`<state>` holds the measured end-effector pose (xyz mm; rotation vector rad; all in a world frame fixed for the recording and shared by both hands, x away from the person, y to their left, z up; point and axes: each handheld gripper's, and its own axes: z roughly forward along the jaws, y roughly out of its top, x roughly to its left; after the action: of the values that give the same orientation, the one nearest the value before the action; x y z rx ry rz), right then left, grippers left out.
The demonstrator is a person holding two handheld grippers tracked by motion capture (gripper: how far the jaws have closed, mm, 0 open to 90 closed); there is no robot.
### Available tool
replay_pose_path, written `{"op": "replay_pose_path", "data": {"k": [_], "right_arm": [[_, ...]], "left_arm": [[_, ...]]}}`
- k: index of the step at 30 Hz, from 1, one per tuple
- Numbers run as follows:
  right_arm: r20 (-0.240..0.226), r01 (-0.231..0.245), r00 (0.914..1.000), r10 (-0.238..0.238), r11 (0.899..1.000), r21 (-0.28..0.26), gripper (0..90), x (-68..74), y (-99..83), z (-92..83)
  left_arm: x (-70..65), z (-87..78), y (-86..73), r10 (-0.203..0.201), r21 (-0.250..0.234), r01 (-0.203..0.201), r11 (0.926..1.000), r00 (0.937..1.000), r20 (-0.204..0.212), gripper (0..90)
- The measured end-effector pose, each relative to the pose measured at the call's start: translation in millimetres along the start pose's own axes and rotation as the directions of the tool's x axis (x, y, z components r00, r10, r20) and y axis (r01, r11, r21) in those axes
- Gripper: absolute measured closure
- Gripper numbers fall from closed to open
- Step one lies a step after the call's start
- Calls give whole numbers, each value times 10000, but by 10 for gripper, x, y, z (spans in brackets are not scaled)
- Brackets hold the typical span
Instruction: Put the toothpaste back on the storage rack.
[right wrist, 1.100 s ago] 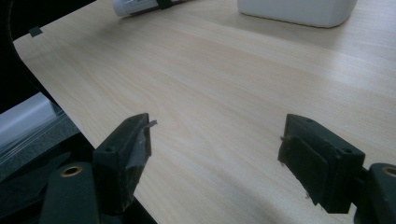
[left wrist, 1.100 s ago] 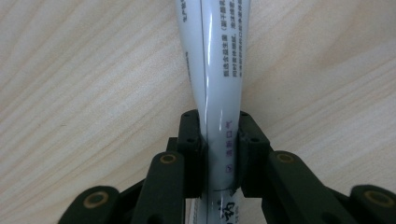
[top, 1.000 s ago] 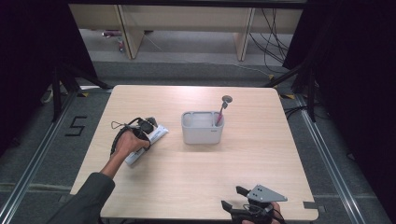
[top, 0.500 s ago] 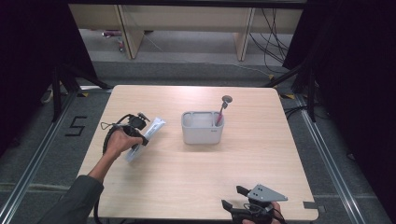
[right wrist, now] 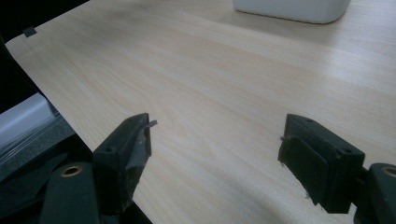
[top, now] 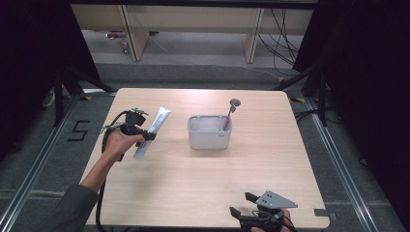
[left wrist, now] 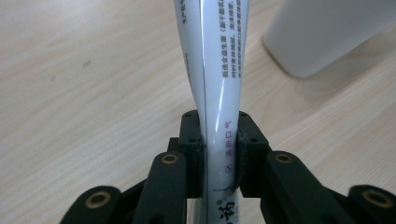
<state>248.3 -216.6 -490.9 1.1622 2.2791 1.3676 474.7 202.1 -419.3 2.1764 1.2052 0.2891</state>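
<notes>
Left gripper view has the left gripper (left wrist: pixel 219 154) clamped on the toothpaste tube (left wrist: pixel 217 70); keep it pinched, guide it into the holder (top: pixel 209 133) ahead. Right gripper (right wrist: pixel 215 154) rests, fingers apart.

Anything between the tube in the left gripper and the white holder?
Nothing visible. The left gripper is shut on the toothpaste tube, lifted over the table. Bare wood lies between it and the white holder. The brush stands in the holder's right compartment; the left one looks free.
</notes>
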Motion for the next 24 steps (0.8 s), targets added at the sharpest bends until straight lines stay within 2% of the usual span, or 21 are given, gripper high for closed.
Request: {"op": "replay_pose_path", "data": {"k": [1,2,3,7,9,10,11,13,14,15,16,17,18,21,22,23,24], "right_arm": [[-107,-132,9999,133,9999,46,250,12,2,-3],[-22,78,10000,-78,10000,-24,250,4,6,-5],[-195,-201,9996,199,9998,-77,250,10,-3,11],[-65,114,9999,-115,9999,-94,250,0,4,7],[25,144,9999,-144,9999,-95,250,-7,1,12],[-67,-381,9992,382,9992,156,250,28,-1,-6],[-52,-509,9987,510,9986,156,250,36,-2,-12],[-65,-304,9995,305,9995,86,250,22,0,-3],[-55,-349,9994,349,9993,124,250,20,-2,-2],[-16,-72,10000,72,10000,24,250,-6,-2,5],[-46,-67,10000,66,10000,-68,250,-6,0,5],[-56,-305,9995,306,9995,50,250,16,2,-3],[-34,-172,9998,172,9998,60,250,12,5,-6],[-75,-270,9996,271,9996,91,250,6,-1,3],[-38,-208,9998,209,9998,56,250,-9,-2,9],[-56,-516,9986,517,9985,162,250,14,-3,0],[-16,-100,9999,100,9999,28,250,-15,0,8]], "left_arm": [[-9,-21,8,64,-204,-64,9998,10000,31,755],[-19,-34,14,74,-431,-71,9990,10000,51,755],[-29,-53,27,58,-506,-57,9987,10000,4,756],[-68,-88,64,9,-913,-27,9958,9998,-197,755],[-76,-104,80,-149,-1131,142,9935,9999,-57,756],[-80,-116,87,-93,-1244,83,9922,9999,-78,756],[-88,-125,96,-16,-1276,12,9918,10000,-33,756],[-107,-144,114,168,-1426,-174,9896,9998,-57,756],[-117,-150,125,124,-1521,-125,9883,9999,-16,756],[-127,-160,136,176,-1620,-183,9866,9998,-61,755],[-145,-165,148,149,-1806,-158,9834,9999,-62,756],[-157,-171,164,154,-1954,-144,9806,9999,36,756],[-176,-175,180,122,-2161,-98,9763,9999,98,756],[-238,-187,226,39,-2755,36,9613,9996,268,755],[-250,-194,246,130,-2861,-46,9582,9995,274,755],[-269,-198,264,59,-2941,35,9558,9995,310,755],[-290,-196,283,-11,-3127,126,9498,9993,369,755]]}}
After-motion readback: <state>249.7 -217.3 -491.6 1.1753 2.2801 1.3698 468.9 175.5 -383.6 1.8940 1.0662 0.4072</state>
